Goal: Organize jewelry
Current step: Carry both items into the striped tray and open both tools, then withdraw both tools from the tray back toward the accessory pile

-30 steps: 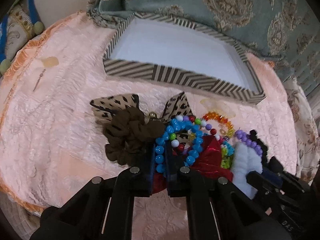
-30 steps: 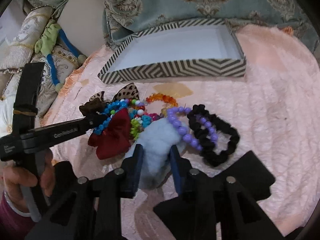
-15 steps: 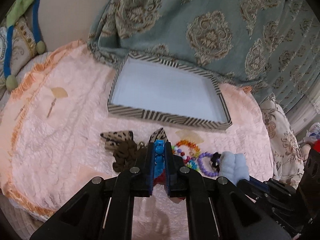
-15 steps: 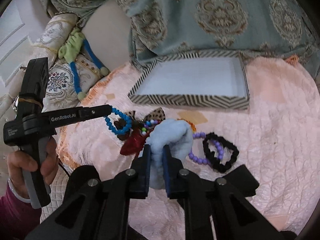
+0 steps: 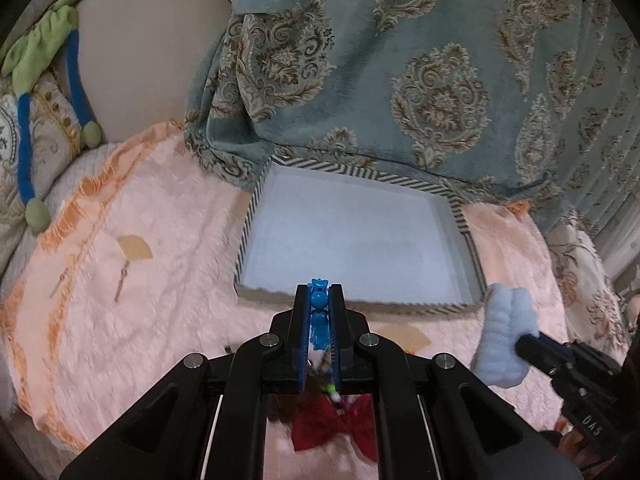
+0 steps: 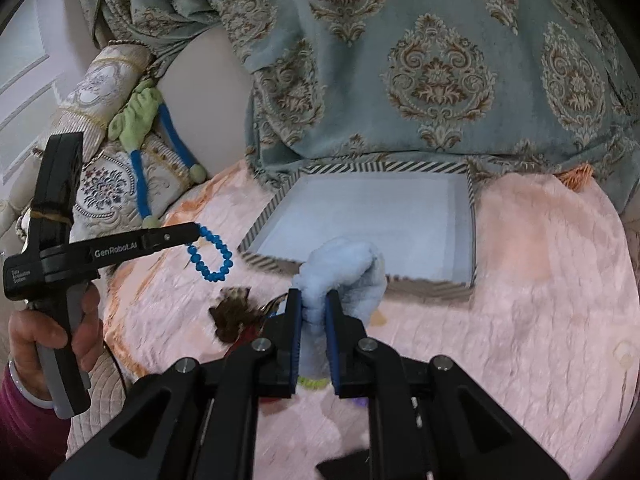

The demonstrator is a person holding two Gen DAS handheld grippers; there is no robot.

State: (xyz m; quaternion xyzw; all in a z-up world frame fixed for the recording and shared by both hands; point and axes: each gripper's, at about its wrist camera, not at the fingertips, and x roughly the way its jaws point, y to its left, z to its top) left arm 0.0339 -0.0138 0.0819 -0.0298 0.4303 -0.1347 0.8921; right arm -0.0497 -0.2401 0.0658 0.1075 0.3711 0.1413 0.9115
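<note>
Cloth comes first, as the biggest thing: one big blue-green patterned cloth (image 6: 420,60) is seen hanging at the back, and one fluffy pink blanket (image 5: 132,280) is spread under everything. One flat box with a striped rim and a white inside (image 6: 471,216) is set on the pink blanket, its far side touching the blue-green cloth.

Two grippers are counted. The left gripper (image 5: 319,300) is held up in the air near the front edge of the box, tilted a little down, by a hand (image 6: 52,332) seen in the right wrist view. Its jaws are pinched on one bright blue bead bracelet (image 6: 210,256), and the loop is seen hanging free below the tips. The right gripper (image 6: 313,312) is held up just in front of the box. Its jaws are squeezed on one fluffy light blue scrunchie (image 6: 344,272).

One red bow (image 5: 332,424) and one brown spotted bow (image 6: 232,312) are partly hidden under the grippers and blurred. Other small beads below are too blurred to be counted.
</note>
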